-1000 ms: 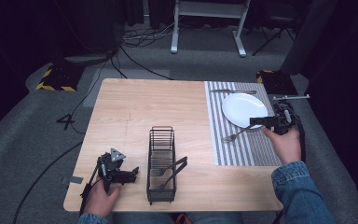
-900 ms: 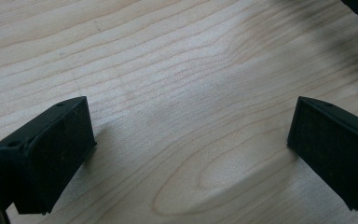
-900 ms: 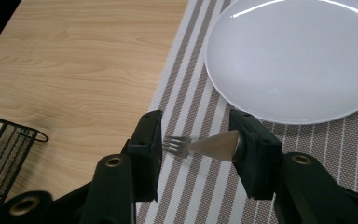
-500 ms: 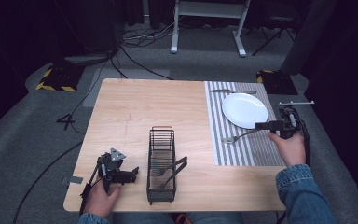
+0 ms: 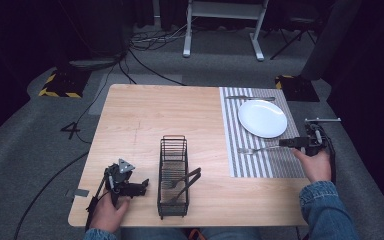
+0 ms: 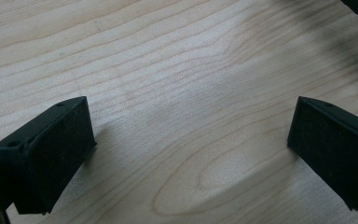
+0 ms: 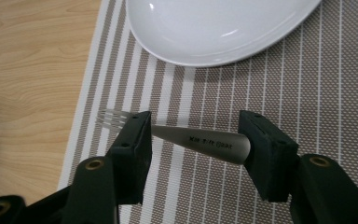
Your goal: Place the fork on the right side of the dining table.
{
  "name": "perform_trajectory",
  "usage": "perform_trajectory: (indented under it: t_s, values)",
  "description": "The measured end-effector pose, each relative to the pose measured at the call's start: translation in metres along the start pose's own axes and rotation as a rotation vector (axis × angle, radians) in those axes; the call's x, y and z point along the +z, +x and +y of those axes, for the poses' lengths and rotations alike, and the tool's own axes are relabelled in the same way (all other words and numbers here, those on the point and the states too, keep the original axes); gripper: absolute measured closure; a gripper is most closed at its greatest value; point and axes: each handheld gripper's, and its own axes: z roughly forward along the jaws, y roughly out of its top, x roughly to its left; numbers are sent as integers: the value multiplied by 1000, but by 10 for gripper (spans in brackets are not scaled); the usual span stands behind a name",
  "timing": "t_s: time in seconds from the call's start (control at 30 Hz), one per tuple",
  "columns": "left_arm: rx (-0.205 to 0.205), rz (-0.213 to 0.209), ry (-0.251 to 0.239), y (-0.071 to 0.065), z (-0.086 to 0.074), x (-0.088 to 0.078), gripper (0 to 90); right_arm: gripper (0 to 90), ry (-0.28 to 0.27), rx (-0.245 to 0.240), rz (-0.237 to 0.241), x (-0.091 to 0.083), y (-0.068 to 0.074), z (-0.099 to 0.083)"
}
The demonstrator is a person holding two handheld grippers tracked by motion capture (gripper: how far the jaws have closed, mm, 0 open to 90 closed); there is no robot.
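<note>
Steel fork (image 7: 200,140) is being laid on the striped mat (image 7: 307,93) below the plate (image 7: 214,28), between the just-opened jaws of the right gripper (image 7: 193,149), which should next be withdrawn.

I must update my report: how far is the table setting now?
Done: the round white plate and a metal knife lie on the striped grey placemat. In hand: the right gripper has just been opening around the steel fork. Left: utensils in the black wire rack.
</note>
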Motion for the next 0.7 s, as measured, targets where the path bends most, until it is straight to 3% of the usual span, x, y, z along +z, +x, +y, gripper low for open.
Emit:
perform_trajectory:
  t_s: [0.4,0.7]
  values:
    - [0,1,0,0,0,0,5,429,21,45,-6,13,-23,-11]
    - [0,0,0,0,0,0,4,417,53,75,-14,22,-31,-15]
